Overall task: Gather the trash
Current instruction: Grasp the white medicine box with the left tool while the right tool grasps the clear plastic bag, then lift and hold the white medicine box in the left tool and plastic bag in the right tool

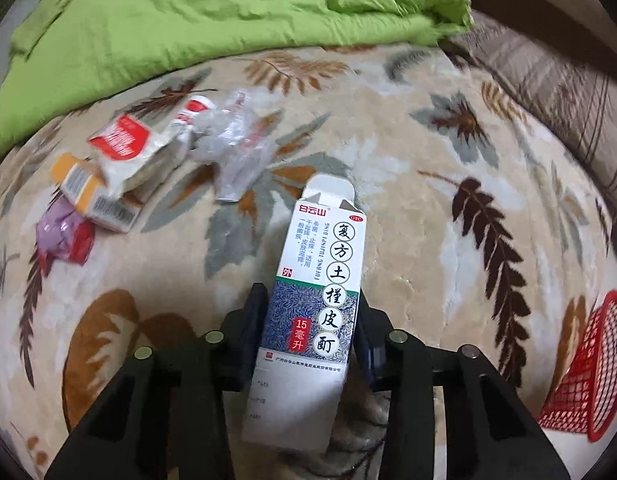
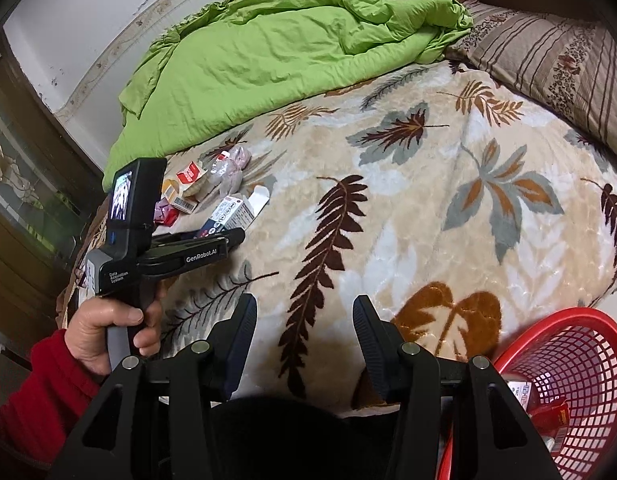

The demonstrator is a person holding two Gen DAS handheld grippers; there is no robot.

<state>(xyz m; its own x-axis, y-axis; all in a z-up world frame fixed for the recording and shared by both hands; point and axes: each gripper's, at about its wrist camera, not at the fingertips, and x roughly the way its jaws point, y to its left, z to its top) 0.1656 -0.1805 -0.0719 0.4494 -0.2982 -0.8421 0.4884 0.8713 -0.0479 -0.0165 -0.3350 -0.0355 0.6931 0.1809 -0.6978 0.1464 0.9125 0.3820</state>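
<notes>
The white medicine carton (image 1: pixel 320 280) lies on the leaf-patterned bed blanket (image 1: pixel 428 200), directly between the fingers of the left tongs (image 1: pixel 312 320). Its long axis runs almost straight away from the tongs, open flap at the far end, so the pads sit against its two long sides and the left tongs pinch it near its lower half. The red mesh basket (image 2: pixel 568 360) stands at the bed's edge, off to the right of the carton and just beside the right tongs (image 2: pixel 304 340), which are spread and empty. The carry therefore goes rightward, towards the right hand's side. More wrappers (image 1: pixel 148 152) lie farther off, beyond and left of the carton.
</notes>
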